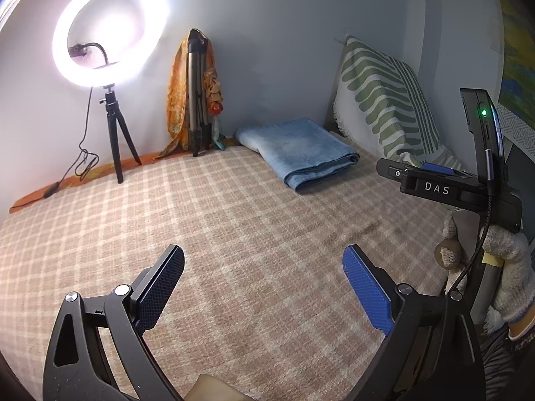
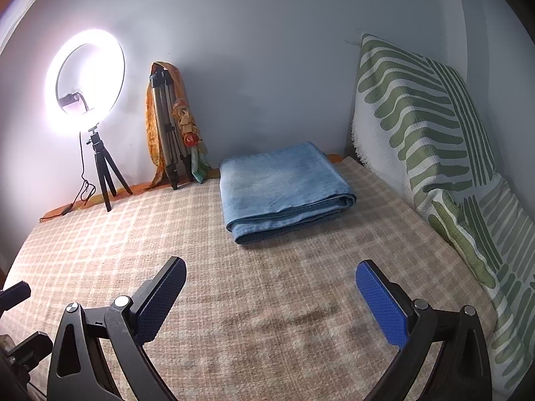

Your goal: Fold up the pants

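Observation:
Light blue denim pants (image 2: 284, 190) lie folded in a neat rectangular stack at the far side of a checked beige bed cover (image 2: 234, 300), near the wall; the left wrist view has the same pants (image 1: 297, 150) further off to the right. My left gripper (image 1: 264, 260) hovers open over bare cover, nothing between its fingers. My right gripper (image 2: 271, 277) is open too, well short of the pants and holding nothing. The right gripper's body (image 1: 468, 180), held by a gloved hand (image 1: 501, 267), shows at the right edge of the left wrist view.
A lit ring light (image 2: 85, 87) on a small black tripod stands at the back left with its cable trailing. A folded tripod draped in orange cloth (image 2: 167, 123) leans on the wall. A green-and-white patterned cushion (image 2: 428, 127) lines the right side.

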Motion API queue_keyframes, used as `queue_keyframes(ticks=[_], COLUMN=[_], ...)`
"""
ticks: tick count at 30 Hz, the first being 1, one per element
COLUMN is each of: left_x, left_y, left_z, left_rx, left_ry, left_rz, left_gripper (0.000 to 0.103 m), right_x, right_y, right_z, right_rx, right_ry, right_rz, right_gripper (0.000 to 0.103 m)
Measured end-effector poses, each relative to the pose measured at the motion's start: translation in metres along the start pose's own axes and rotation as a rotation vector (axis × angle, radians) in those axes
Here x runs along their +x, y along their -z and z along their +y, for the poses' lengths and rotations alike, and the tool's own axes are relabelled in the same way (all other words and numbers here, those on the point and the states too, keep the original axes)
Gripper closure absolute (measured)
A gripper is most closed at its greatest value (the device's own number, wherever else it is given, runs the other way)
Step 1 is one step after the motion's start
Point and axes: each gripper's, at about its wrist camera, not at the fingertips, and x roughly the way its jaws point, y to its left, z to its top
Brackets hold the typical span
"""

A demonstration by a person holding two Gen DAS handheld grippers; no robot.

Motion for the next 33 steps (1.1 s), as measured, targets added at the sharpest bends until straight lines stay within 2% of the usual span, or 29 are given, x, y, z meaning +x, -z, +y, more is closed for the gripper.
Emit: queue_keyframes(ticks=[33], left_x=[0.0010], left_y=[0.0015], left_z=[-0.0036], left_rx=[0.009], left_ry=[-0.005], left_rz=[-0.002], left_gripper=[0.007], right_x=[-0.0064], right_y=[-0.0018], right_z=[0.0050], right_rx=[-0.024], right_ry=[0.028], right_rz=[-0.029], right_gripper=[0.000])
